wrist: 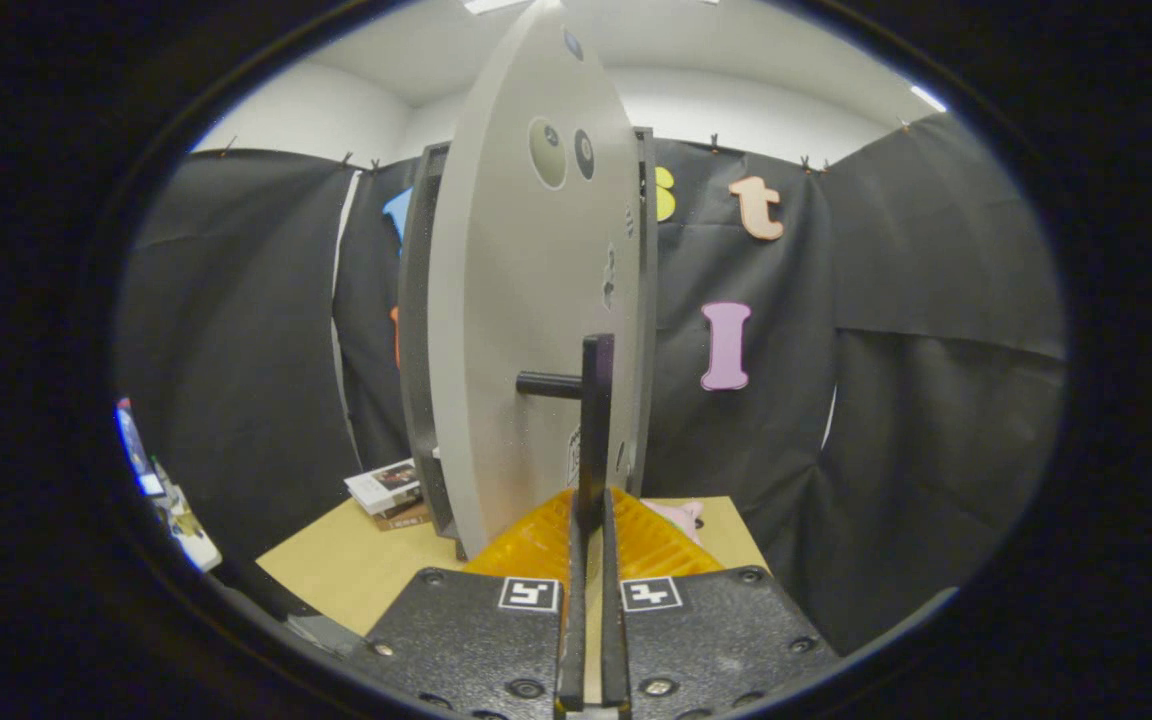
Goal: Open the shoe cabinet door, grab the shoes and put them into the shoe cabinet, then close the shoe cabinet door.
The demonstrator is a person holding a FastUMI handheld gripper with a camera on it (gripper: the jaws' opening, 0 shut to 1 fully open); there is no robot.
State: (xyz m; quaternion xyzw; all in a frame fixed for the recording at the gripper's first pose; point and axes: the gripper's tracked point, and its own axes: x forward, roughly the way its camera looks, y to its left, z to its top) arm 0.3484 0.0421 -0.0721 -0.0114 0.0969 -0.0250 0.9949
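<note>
- Gripper [591, 520]: fingers drawn close together on the lower end of the cabinet door's black bar handle [595, 420]. Both pads appear to press on the bar; reads as a clamp on the handle.
- Handle: vertical bar standing off the door on a short horizontal post, directly between and above the fingers.
- Shoe cabinet door [526, 300]: pale grey panel, swung well out from the dark cabinet frame [418, 330], seen nearly edge-on. Judged: door-swing step; whether opening or closing cannot be told from this moment.
- Shoes: a small pink item [681, 515] lies on the tan tabletop [356, 565] just beyond the fingers, right of the door; possibly a shoe, too hidden to say.
- Books [388, 490] stacked on the table left of the cabinet.
- Risk: grip sits at the very end of the bar, so pulling off the hinge arc could slip the fingers off, or drag the cabinet across the table.
- Writing: fiducial markers on the gripper body; no brand text legible on door or books.
</note>
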